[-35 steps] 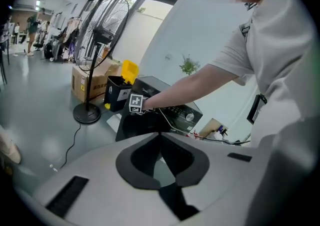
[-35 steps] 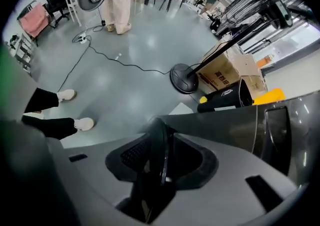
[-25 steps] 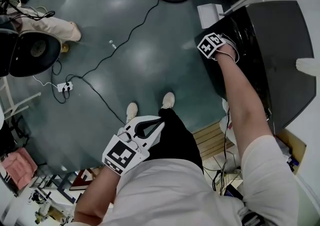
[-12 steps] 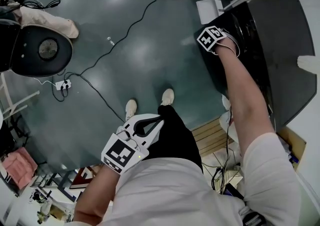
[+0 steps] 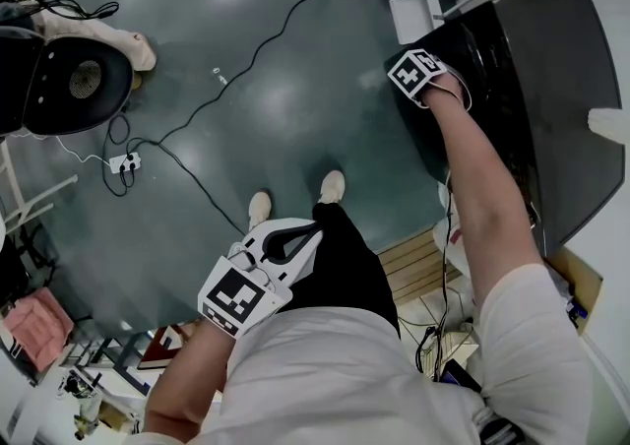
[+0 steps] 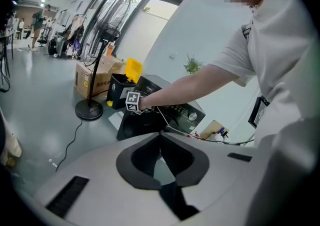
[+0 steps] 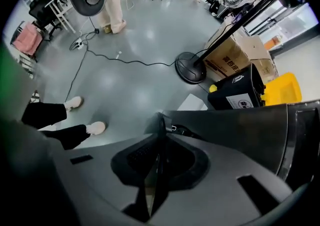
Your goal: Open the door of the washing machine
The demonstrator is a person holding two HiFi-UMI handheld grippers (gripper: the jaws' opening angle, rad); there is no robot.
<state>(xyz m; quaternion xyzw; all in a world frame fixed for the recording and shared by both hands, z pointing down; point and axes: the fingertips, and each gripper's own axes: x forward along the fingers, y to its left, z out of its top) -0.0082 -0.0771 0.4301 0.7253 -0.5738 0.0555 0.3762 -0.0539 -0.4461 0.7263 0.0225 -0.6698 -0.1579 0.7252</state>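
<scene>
Clamping the top edge of the washing machine's (image 5: 561, 108) door (image 5: 477, 69), the right tool (image 7: 160, 120) grips; the left tool (image 6: 159, 135), well apart from the machine, is closed and empty.

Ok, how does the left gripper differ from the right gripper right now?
The left gripper is shut on nothing; the right gripper is shut on the thin edge of the washing machine door. The left gripper hangs by the person's waist, while the right gripper is stretched out at arm's length. The left gripper points shallowly down, the right gripper steeply. Both carry a marker cube.
</scene>
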